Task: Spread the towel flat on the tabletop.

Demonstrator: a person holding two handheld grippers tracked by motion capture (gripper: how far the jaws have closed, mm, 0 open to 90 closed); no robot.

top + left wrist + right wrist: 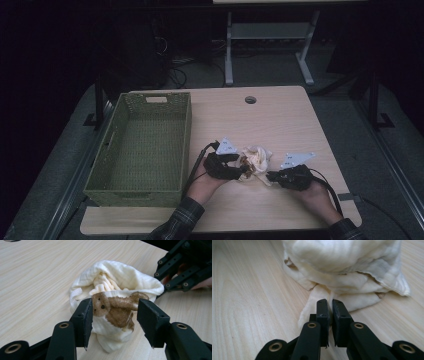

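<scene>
The right gripper (pixel 329 305) has its jaws drawn nearly together on a thin flap at the edge of the cloth (pixel 342 267), pinching what looks like a corner that trails onto the bench (pixel 249 302). The left gripper (pixel 113 315) stands at a middling width, one jaw to each side of the bunched cloth (pixel 117 290) where a brown bear patch shows; the near pad seems to touch the fabric, but a firm hold cannot be told. The cloth (pixel 256 161) lies crumpled between the two grippers, near the front edge of the bench and somewhat toward its right side. A green basket (pixel 142 147) sits at the left edge, open and well apart from the cloth.

The step in hand appears to be taking hold of the cloth at two points. The next move likely calls for the left gripper (pixel 239 169) to close on its fold, then both to lift and draw apart.

Both forearms come in from the front edge, the hands low over the bench, the right gripper (pixel 272 176) pointing inward toward the left one.
</scene>
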